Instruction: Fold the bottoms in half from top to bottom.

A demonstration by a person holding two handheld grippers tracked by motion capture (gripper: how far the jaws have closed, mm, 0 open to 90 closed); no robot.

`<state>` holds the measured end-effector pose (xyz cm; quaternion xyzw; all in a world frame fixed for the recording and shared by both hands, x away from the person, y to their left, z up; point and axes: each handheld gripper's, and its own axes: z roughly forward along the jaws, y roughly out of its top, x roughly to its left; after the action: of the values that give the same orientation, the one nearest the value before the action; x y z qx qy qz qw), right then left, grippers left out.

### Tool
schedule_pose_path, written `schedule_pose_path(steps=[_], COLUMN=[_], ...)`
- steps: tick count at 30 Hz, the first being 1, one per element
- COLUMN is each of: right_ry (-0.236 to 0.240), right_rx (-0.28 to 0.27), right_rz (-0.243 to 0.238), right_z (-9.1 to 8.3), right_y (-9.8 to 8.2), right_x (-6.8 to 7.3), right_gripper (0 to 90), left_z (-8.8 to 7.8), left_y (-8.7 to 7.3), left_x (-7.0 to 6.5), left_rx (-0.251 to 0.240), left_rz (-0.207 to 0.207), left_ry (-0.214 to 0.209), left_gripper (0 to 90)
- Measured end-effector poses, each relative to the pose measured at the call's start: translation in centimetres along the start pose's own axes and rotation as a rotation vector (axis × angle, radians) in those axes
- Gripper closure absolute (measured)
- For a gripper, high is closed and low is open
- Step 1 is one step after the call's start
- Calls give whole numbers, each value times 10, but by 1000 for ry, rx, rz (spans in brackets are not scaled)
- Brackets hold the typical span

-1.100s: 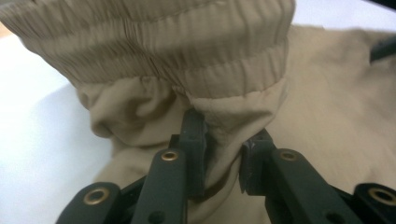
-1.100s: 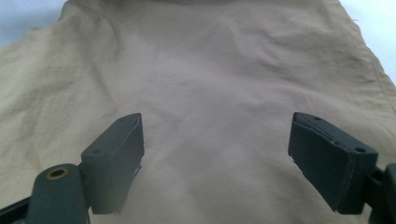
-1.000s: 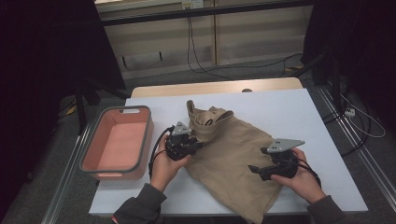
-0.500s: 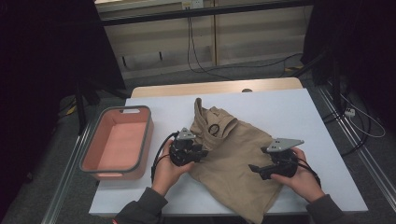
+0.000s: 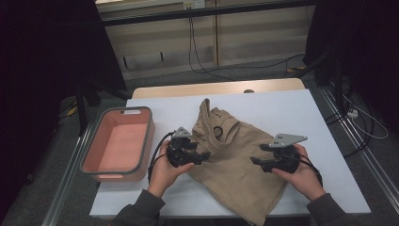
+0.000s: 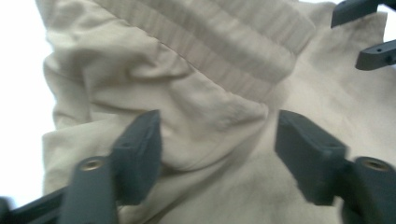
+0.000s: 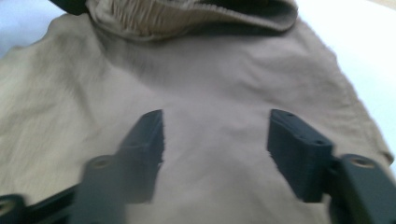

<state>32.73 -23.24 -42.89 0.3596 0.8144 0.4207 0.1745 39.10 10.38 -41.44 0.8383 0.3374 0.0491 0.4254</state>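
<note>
Garment place: the tan garment [image 5: 235, 165] lies on the white table [image 5: 324, 141], between the two grippers, right of the pink bin [image 5: 120, 143]
Left gripper [image 5: 204, 155]: at the garment's left edge, jaws apart, just been opening; a fold of cloth lies between them, not pinched
Right gripper [image 5: 256, 162]: over the garment's right part, jaws apart, just been closing, pads not on the flat cloth
Garment look: beige, creased, ribbed waistband bunched at the far end
</note>
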Motion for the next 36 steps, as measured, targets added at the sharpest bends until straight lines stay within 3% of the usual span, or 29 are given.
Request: schedule_pose_path(steps=[3,5,10,21,27,32,36], right_ry=[-14,9,26,62,99,154,168], right_rx=[-7,-22,-44,-87,-78,-42,-1], right_rz=[-2,-1,11,20,-30,-78,-108], right_z=[2,5,14,37,50,57,63], right_y=[7,12,24,47,56,56,51], right_x=[-2,-2,-3,-7,9,22,32], right_gripper=[633,737,889,900,900,900,900], left_z=[-4,-7,-11,-18,-21,-23,-25], left_y=[0,0,0,-6,-8,-8,-7], left_x=[5,8,13,20,22,24,25], left_rx=[-13,-20,-30,-36,-34,-46,-44], left_rz=[-10,-22,-28,-56,-52,-60,-51], left_ry=[16,20,42,75,81,91,93], left_gripper=[226,217,209,205,204,200,200])
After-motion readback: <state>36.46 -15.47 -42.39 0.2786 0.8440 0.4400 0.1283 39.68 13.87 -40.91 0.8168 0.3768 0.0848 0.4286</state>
